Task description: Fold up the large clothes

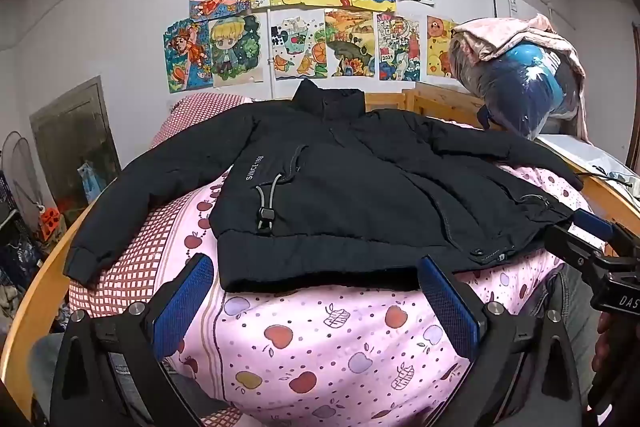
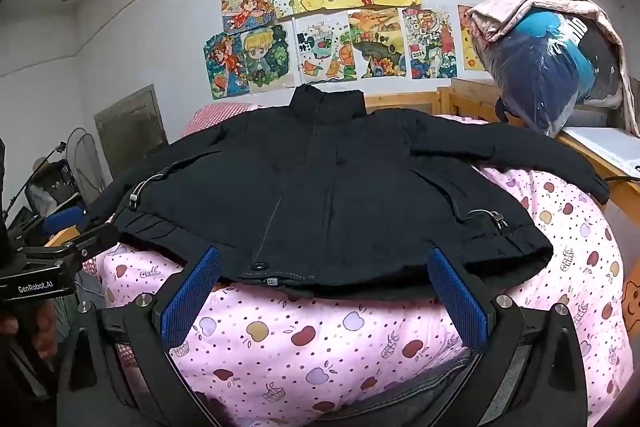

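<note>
A pink bedsheet printed with apples and dots (image 1: 320, 347) fills the lower half of both views, covering a bed with a light wooden frame (image 1: 436, 99). A black padded jacket with a stand-up collar (image 1: 340, 187) lies flat on it across the middle of each frame, front up, sleeves spread to left and right, hem nearest the cameras. On the grey wall at upper centre hang colourful children's drawings (image 1: 304, 15). At upper right sits a clear plastic bag of dark blue bedding (image 1: 516, 91).

The left gripper (image 1: 316, 307) at bottom centre has its blue-padded fingers wide apart, empty, just short of the hem. The right gripper (image 2: 324, 301) likewise stands spread and empty.
</note>
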